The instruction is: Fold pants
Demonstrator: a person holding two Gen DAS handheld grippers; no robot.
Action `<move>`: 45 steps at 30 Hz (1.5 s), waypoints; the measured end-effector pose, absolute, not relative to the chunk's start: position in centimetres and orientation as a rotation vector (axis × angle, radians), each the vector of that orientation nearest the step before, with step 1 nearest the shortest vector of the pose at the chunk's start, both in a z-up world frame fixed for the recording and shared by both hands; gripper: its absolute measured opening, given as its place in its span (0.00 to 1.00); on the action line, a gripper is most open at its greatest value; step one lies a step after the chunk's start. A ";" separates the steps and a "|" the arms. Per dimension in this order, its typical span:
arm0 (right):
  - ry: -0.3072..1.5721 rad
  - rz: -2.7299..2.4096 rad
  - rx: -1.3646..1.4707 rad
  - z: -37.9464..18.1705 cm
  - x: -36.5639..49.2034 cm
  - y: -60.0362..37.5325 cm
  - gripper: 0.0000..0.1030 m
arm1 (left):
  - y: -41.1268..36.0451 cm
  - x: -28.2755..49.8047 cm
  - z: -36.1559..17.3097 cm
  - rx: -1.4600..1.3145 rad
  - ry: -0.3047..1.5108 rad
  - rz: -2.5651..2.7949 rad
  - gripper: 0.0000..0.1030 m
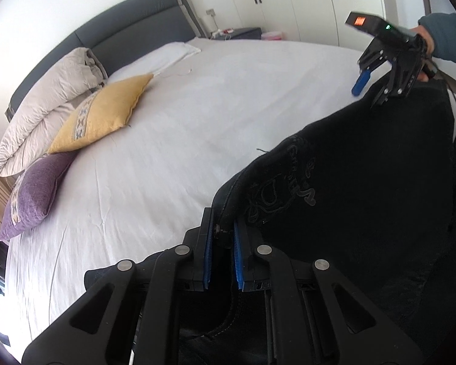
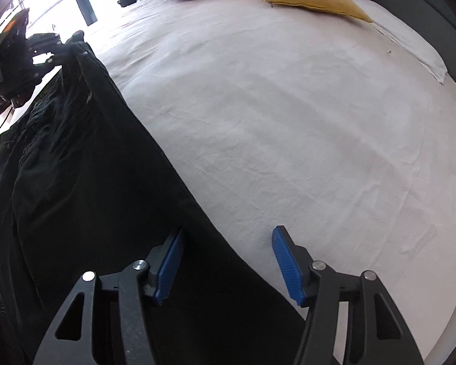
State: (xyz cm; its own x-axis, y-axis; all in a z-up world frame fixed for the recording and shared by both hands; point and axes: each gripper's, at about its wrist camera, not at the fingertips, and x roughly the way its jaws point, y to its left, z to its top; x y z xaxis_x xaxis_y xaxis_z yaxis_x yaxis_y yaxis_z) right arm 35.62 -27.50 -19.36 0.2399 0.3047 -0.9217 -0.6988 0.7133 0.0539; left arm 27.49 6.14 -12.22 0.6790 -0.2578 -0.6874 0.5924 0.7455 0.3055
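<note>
Black pants [image 1: 349, 182] hang stretched along the near edge of the white bed [image 1: 197, 121]. My left gripper [image 1: 223, 237] is shut on the waistband corner by its button. My right gripper [image 2: 228, 261] is open, its jaws wide apart; the pants' edge [image 2: 106, 182] passes between its blue pads [image 2: 170, 261], which do not pinch it. In the left wrist view the right gripper [image 1: 367, 88] sits at the far end of the pants, one blue finger [image 1: 360, 83] showing. In the right wrist view the left gripper [image 2: 60, 50] holds the other end.
A yellow cushion [image 1: 103, 112], a purple cushion [image 1: 33, 194] and a folded grey duvet [image 1: 45, 103] lie at the bed's head by the dark headboard [image 1: 130, 21]. A white pillow [image 1: 167, 54] lies flat. White wardrobes [image 1: 304, 0] stand beyond.
</note>
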 end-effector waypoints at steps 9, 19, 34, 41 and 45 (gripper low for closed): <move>1.202 0.778 -0.527 -19.0 35.2 -25.4 0.11 | 5.9 26.5 -10.1 0.529 0.610 -0.516 0.10; 1.035 0.670 -0.614 -14.3 31.1 -25.2 0.04 | 6.8 24.4 -8.4 0.533 0.580 -0.512 0.10; 0.883 0.606 -0.695 -8.6 13.7 -22.3 0.04 | 9.1 10.3 -4.5 0.465 0.574 -0.479 0.10; 0.936 0.622 -0.659 -11.6 7.4 -20.2 0.04 | 11.2 2.4 -7.6 0.374 0.637 -0.434 0.10; 0.959 0.617 -0.660 -13.3 4.7 -19.0 0.04 | 11.8 -0.9 -9.9 0.334 0.658 -0.393 0.10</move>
State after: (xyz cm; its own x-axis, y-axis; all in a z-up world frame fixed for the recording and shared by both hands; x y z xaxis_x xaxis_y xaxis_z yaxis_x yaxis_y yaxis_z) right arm 4.70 -18.95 -13.28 0.4382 0.1805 -0.8805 -0.7268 0.6475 -0.2290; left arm -0.86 11.76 -9.88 0.7231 -0.2452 -0.6458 0.4525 0.8745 0.1746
